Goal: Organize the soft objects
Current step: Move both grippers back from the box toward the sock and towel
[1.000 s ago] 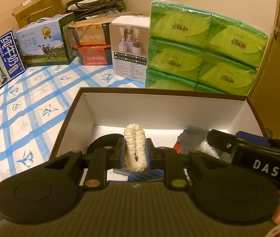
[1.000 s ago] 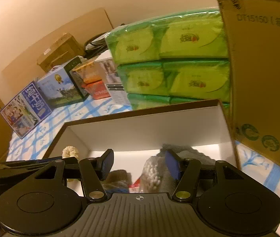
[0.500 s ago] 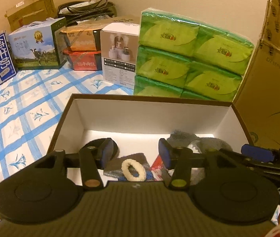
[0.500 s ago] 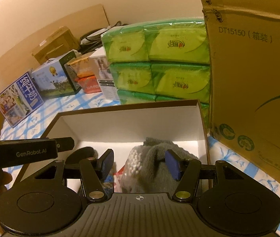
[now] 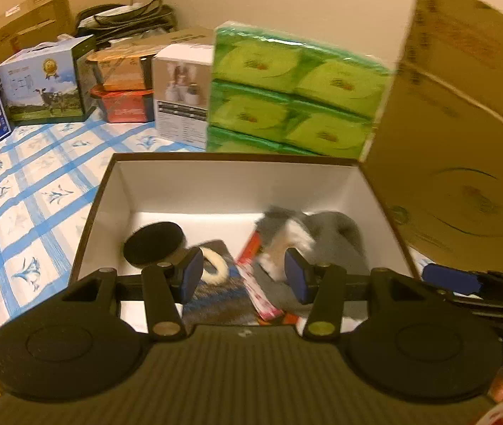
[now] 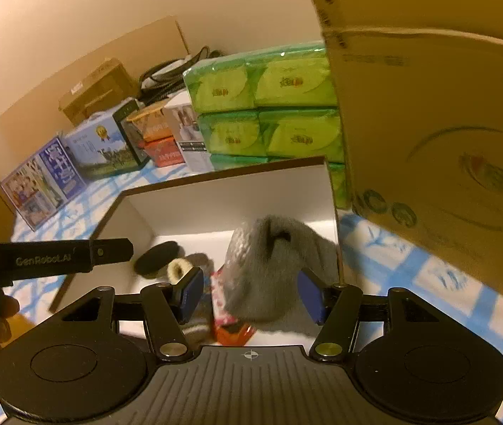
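A brown-rimmed white box [image 5: 216, 157] stands open on the checked cloth. In it lie a black round pad [image 5: 154, 244], a cream fluffy ring [image 5: 214, 271] on a dark striped cloth [image 5: 223, 294], a red packet [image 5: 262, 297] and a grey knitted piece [image 5: 322, 233]. My left gripper [image 5: 244, 279] hovers open over the box's near side with nothing between its fingers. My right gripper [image 6: 250, 294] is open too, by the box's right near corner. The grey knitted piece [image 6: 269, 265] shows beyond its fingers, untouched. Its blue pad [image 5: 450, 279] shows in the left wrist view.
Green tissue packs [image 5: 294, 99] are stacked right behind the box. A tall cardboard carton [image 5: 464, 124] stands close on the right. A white product box [image 5: 180, 95] and milk cartons [image 5: 45, 81] line the back left. The blue checked cloth [image 5: 21, 212] spreads left.
My left gripper let go of the cream ring, which now lies in the box, and pulled back and up. My right gripper also drew back from the box, staying open.
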Available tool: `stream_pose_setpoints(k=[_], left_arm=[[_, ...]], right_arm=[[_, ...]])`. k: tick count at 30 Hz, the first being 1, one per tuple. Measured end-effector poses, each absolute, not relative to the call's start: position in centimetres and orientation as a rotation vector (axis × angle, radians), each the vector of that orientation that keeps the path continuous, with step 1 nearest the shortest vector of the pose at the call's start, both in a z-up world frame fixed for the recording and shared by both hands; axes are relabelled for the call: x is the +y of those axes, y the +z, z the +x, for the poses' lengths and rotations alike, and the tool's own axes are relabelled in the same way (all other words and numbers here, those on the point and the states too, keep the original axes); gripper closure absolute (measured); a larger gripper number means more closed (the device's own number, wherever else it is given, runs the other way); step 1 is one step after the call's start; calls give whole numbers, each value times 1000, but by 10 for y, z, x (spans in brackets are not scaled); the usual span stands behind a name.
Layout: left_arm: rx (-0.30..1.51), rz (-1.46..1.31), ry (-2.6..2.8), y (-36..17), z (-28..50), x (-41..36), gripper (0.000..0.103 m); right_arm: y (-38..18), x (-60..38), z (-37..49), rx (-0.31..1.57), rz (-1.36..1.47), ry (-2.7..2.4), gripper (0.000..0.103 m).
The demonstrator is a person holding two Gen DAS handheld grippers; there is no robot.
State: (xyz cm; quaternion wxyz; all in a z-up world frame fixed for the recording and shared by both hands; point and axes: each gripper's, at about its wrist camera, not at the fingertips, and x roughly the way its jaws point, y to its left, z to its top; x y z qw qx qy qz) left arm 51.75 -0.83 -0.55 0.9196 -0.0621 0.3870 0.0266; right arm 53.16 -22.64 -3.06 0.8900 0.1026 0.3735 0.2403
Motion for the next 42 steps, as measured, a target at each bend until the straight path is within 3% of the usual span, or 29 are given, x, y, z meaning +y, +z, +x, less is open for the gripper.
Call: stream_pose_setpoints(k=[22, 42], left_arm=[[765, -169, -74, 28, 304, 24, 56], [830, -233, -40, -15, 178, 31, 56]], right_arm=[[11, -236, 341, 762, 349, 461, 41], [-36, -213, 234, 877, 317, 471, 41]])
